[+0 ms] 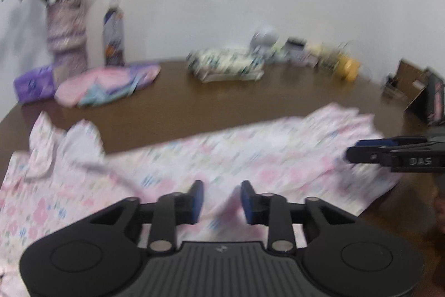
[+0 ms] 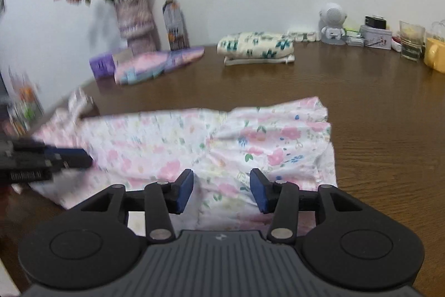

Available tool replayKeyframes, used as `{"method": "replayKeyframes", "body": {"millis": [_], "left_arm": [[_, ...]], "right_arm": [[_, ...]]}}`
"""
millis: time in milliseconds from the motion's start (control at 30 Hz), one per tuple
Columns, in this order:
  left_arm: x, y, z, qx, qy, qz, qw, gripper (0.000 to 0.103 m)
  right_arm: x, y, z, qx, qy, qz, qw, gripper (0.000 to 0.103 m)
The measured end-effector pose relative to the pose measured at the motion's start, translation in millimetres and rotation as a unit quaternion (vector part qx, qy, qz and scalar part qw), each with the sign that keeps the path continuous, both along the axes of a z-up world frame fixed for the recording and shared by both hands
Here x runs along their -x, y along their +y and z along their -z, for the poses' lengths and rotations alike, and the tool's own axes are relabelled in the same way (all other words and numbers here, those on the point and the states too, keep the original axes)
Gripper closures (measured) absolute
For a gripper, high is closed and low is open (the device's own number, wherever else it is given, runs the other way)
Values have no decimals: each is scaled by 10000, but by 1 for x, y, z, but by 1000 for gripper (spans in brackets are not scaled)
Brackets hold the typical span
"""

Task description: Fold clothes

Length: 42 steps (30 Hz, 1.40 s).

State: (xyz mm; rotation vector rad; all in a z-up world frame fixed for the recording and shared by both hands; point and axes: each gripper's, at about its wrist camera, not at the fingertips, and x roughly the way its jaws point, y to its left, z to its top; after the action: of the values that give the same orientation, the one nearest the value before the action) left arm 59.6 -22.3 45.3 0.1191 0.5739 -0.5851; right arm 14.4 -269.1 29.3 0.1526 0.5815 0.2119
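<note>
A white garment with pink flowers [image 1: 194, 157] lies spread on the brown table [image 1: 222, 99]; it also shows in the right wrist view [image 2: 250, 135]. My left gripper [image 1: 222, 199] is open, its blue pads on either side of a raised fold of the cloth near its front edge. My right gripper [image 2: 221, 192] is open just above the garment's near right part. Each gripper shows side-on in the other's view, the right one [image 1: 361, 153] and the left one [image 2: 75, 157], both low over the cloth.
At the back stand a vase of flowers [image 2: 136, 24], a spray bottle [image 1: 114, 35], a purple pack [image 1: 33, 85], a folded pink garment [image 2: 155, 64], a folded cream floral garment [image 2: 256, 49], a white figurine [image 2: 332, 24], tins, a glass and a yellow cup [image 2: 435, 57].
</note>
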Motion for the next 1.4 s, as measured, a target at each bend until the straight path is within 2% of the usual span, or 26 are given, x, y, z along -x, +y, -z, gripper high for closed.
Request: {"method": "replayKeyframes", "body": {"millis": [167, 233, 367, 433, 1033, 1333, 1400], "left_arm": [[-7, -35, 1, -32, 71, 340, 9994, 70], [-11, -45, 12, -153, 197, 373, 9990, 74], [-10, -48, 21, -273, 158, 307, 9990, 74], [-11, -47, 24, -261, 223, 268, 9991, 73], [-12, -24, 26, 11, 332, 92, 9994, 75], [-11, 7, 26, 147, 386, -357, 9985, 89], [-11, 16, 26, 164, 391, -465, 9980, 89]], "right_arm": [[-7, 33, -13, 205, -253, -407, 9986, 59], [-13, 47, -9, 429, -167, -501, 9977, 61], [-23, 51, 4, 585, 146, -489, 9970, 64], [-25, 51, 10, 653, 228, -467, 9965, 68], [-18, 44, 13, 766, 161, -424, 9960, 69], [-18, 45, 14, 811, 158, -432, 9956, 69], [-18, 45, 14, 827, 156, -434, 9955, 69]]}}
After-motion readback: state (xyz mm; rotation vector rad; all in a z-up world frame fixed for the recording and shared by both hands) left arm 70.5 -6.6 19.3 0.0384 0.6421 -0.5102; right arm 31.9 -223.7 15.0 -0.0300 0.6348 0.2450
